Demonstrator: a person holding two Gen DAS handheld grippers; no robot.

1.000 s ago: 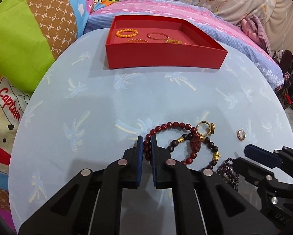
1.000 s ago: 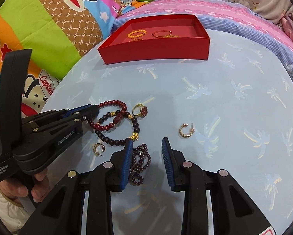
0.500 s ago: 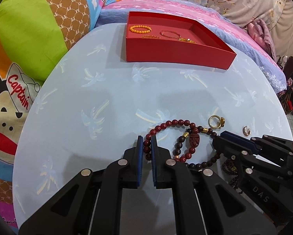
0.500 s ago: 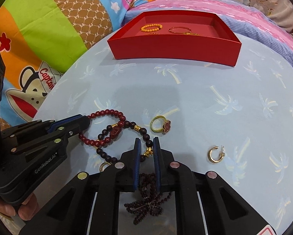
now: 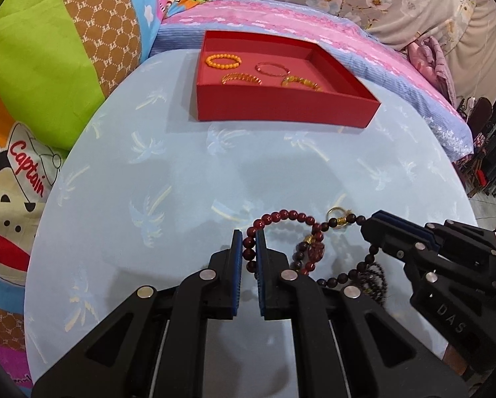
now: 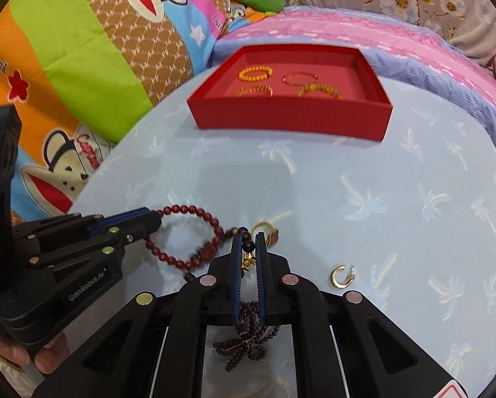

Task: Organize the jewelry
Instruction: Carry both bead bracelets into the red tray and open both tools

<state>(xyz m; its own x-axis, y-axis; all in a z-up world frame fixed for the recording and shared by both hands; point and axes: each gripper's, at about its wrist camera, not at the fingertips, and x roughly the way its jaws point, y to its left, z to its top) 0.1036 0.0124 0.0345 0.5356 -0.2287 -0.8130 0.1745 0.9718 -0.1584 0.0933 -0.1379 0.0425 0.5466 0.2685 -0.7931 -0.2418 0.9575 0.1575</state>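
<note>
Right fingers now clamped on dark bracelet, left fingers gripping red bracelet (possibly tangled), open tabletop ahead.

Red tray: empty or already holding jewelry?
Holding jewelry. The red tray has an orange bead bracelet, a thin red bangle and two gold pieces inside, all toward its left half; the right half is bare.
</note>
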